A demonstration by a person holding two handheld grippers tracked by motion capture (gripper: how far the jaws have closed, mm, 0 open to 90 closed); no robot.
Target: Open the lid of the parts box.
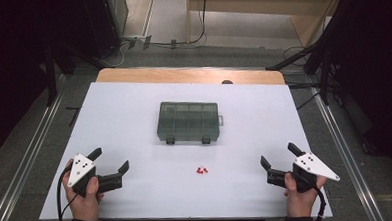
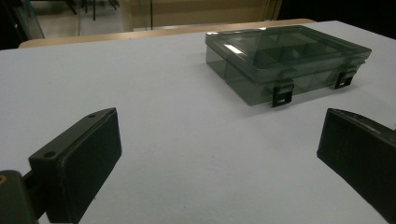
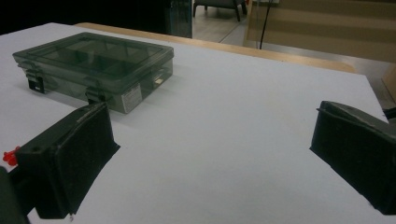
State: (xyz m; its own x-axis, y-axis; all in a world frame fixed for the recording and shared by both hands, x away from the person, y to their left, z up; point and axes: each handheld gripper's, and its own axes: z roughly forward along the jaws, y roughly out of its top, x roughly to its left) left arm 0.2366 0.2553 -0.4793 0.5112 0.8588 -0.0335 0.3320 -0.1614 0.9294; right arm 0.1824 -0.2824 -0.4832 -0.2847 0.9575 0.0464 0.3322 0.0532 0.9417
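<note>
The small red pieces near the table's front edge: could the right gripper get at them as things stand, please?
Probably yes: the right gripper is open, and bare white table lies between it and the red pieces.

Dim, soft, dark blurred surroundings

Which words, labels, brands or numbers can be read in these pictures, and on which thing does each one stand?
No text can be read in any view.
White sticker on the end wall of the compartment box: it may carry print, but it is too small and blurred to read.
Grey plates on the left gripper and the right gripper: dark holes, no letters.
Small red pieces on the white table: no marking visible.
</note>
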